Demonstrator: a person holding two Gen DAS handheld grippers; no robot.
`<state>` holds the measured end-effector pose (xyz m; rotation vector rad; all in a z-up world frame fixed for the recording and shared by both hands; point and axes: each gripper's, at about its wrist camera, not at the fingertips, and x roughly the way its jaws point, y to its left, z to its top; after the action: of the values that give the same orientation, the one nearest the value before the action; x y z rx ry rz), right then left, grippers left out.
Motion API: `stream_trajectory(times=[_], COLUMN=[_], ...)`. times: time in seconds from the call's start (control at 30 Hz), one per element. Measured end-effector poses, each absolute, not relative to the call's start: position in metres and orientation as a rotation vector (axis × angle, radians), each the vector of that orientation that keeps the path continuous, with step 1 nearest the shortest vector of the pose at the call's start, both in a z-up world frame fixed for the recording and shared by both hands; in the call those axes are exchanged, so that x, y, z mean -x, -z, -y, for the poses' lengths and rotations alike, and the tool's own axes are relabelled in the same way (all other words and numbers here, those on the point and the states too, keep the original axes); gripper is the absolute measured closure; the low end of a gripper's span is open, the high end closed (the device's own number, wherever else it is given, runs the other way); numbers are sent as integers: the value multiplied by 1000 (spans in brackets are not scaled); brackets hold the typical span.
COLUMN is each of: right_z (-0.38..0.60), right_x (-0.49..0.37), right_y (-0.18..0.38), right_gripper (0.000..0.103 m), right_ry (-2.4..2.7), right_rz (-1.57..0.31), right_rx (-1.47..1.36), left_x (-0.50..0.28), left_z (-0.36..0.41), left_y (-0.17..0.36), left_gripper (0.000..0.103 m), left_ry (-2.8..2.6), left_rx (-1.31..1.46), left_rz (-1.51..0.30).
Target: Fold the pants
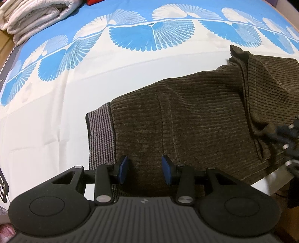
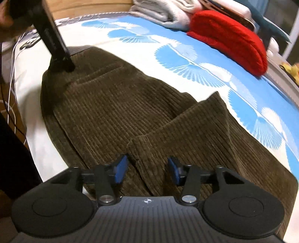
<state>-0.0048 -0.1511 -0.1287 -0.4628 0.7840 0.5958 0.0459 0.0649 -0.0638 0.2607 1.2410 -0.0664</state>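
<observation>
Brown corduroy pants folded on bedsheet; both grippers' jaws spread; red cushion only in right view

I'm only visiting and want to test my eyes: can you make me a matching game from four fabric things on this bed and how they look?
Things:
1. pants
2. knitted bundle
3. folded blanket
4. waistband

Looks:
A. bright red
B. thin grey and black stripes
C. brown, ribbed like corduroy
D. pale grey-white

Pairs: 1-C, 2-A, 3-D, 4-B
</observation>
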Motion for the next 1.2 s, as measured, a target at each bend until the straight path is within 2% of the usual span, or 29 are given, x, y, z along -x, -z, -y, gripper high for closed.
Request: stream_trajectory(times=[0.13, 0.23, 0.33, 0.4, 0.47, 0.57, 0.67, 0.73, 0.8, 0.87, 1.1, 1.2], right_z=[160, 167, 164, 160, 157, 150, 146, 148, 154, 164, 210, 217], right_x=[26, 39, 48, 46, 44, 44, 43, 35, 27, 18, 28, 33], right_y=[99, 111, 125, 126, 129, 138, 143, 141, 135, 122, 59, 70], right_gripper=[91, 91, 89, 70, 56, 51, 53, 62, 74, 77, 78, 75], right_ry=[-708, -823, -782, -743, -720, -719, -718, -731, -747, -735, -769, -879], right_rz=[-675, -747, -720, -706, -688, -711, -695, -718, -733, -719, -572, -705], right_rx=[469, 570, 650, 644, 660, 707, 737, 704, 656, 579, 299, 287], left_x=[-44, -46, -47, -47, -47, -47, -47, -46, -46, -47, -49, -51], left_z=[-70, -74, -71, -67, -63, -66, -70, -72, -72, -71, -64, -58], left_y=[63, 63, 61, 61, 62, 63, 63, 63, 63, 62, 62, 61], left_gripper=[59, 59, 59, 59, 59, 59, 59, 59, 59, 59, 59, 58], left_ry=[64, 52, 61, 76, 83, 73, 57, 54, 53, 54, 64, 74], left_rx=[-254, -248, -242, -252, -267, -260, -252, -251, -256, -257, -264, -268], left_rz=[-1235, -1234, -1230, -1229, -1230, -1233, -1235, -1237, -1236, -1233, -1228, -1226])
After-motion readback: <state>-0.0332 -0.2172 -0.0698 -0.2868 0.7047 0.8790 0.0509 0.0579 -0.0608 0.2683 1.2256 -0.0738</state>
